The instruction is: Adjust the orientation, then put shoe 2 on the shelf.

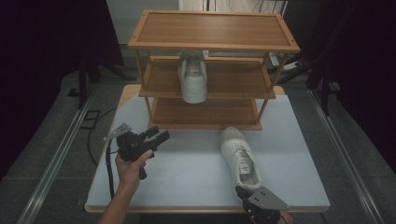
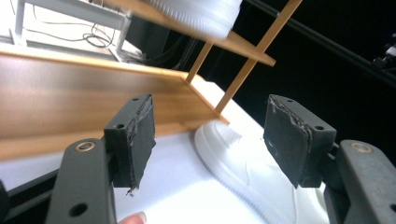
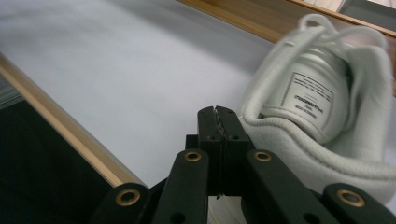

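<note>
High view: wooden shoe rack (image 1: 214,45) stood at far end of the table (image 1: 187,177), three shelves. One white sneaker (image 1: 194,77) already sat on the middle shelf, toe toward the person, so I'd judge the job about half done. Second sneaker (image 1: 240,158) lay on the table in front of the rack's right corner, toe near the bottom shelf, heel toward the near edge; that one was left to shelve. Left gripper (image 1: 158,135) hovered over the table left of centre, apart from both shoes, jaws spread. Right gripper (image 1: 243,192) sat at the near table edge, right at the heel of the second sneaker, touching or just beside it, hard to tell from here

Left gripper view: left gripper (image 2: 210,140) jaws stood wide apart, nothing between them, pads worn at the edges. Beyond them the toe of the second sneaker (image 2: 243,158) on the table, the rack's bottom shelf (image 2: 84,98) behind, sole of the shelved sneaker (image 2: 196,14) at top

Right gripper view: right gripper (image 3: 217,116) jaws pressed flat together, no gap, holding nothing that I could see. Tips sat just beside the heel collar of the second sneaker (image 3: 317,121), label on the insole visible. No grasp on the shoe yet; it would need to open before taking the collar, I'd say
</note>
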`<state>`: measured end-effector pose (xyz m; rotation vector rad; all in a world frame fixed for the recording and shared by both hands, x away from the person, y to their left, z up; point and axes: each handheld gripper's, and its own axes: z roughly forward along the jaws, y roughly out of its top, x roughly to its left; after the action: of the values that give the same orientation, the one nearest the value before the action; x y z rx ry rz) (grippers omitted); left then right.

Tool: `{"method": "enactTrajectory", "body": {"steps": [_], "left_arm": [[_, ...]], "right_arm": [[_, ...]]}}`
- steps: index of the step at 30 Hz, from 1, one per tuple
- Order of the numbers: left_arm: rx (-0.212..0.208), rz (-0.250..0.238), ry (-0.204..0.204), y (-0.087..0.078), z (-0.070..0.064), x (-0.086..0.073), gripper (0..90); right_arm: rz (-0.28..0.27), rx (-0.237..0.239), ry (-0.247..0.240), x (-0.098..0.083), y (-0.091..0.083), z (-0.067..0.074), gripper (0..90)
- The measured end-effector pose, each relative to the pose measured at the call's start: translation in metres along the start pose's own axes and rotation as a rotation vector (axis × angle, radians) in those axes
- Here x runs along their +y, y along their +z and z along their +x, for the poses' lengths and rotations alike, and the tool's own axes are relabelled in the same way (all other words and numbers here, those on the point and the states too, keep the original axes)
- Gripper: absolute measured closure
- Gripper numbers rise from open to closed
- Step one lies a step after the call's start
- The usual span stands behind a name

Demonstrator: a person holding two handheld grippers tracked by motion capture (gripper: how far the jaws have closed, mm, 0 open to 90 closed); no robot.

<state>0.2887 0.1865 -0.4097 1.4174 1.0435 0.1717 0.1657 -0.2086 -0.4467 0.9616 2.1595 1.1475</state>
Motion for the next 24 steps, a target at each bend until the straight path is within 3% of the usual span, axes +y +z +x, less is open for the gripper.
{"method": "enactTrajectory", "body": {"steps": [6, 11, 14, 18, 24], "left_arm": [[0.004, 0.014, 0.004, -0.009, -0.001, -0.016, 33.8], [-0.013, 0.027, -0.011, -0.010, 0.001, -0.025, 33.8], [-0.014, 0.028, -0.016, -0.009, 0.001, -0.028, 33.9], [-0.015, 0.027, -0.015, -0.011, -0.001, -0.030, 33.9], [-0.018, 0.025, -0.021, -0.012, -0.001, -0.032, 33.8]], "right_arm": [[0.000, 0.000, 0.007, 0.000, -0.002, -0.001, 83.3], [-0.093, 0.037, 0.033, 0.019, -0.008, -0.006, 65.6], [-0.155, 0.005, 0.034, 0.038, -0.011, -0.016, 56.6], [-0.189, 0.033, 0.059, 0.060, -0.002, -0.039, 49.3], [-0.185, 0.029, 0.100, 0.070, 0.021, -0.066, 44.9]]}}
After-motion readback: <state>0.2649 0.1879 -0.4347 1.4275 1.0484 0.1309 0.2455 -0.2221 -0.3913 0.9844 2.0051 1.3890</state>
